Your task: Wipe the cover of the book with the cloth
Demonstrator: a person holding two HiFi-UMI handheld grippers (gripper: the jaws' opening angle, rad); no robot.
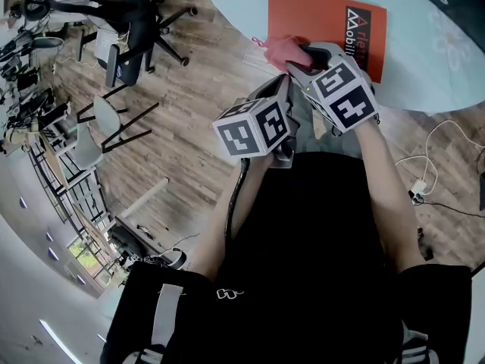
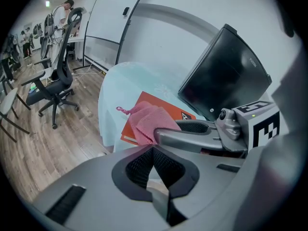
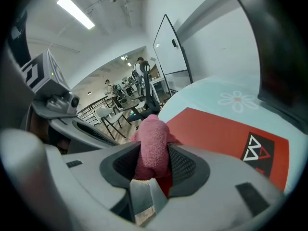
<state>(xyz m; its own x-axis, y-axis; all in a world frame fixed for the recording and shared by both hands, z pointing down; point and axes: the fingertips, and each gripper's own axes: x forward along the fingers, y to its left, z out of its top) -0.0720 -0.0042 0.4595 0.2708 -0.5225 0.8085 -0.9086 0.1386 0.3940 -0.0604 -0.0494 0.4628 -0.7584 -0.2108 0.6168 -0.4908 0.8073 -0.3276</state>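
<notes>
An orange-red book lies flat on the pale blue table. My right gripper is shut on a pink cloth, which hangs over the book's near left corner. In the right gripper view the cloth is bunched between the jaws of my right gripper, above the book. My left gripper hovers just off the table edge beside the right one, shut with nothing in it. From the left gripper view the cloth and book sit just ahead.
A dark monitor stands at the back of the table. Office chairs and folding chairs stand on the wooden floor to the left. Cables trail on the floor at the right.
</notes>
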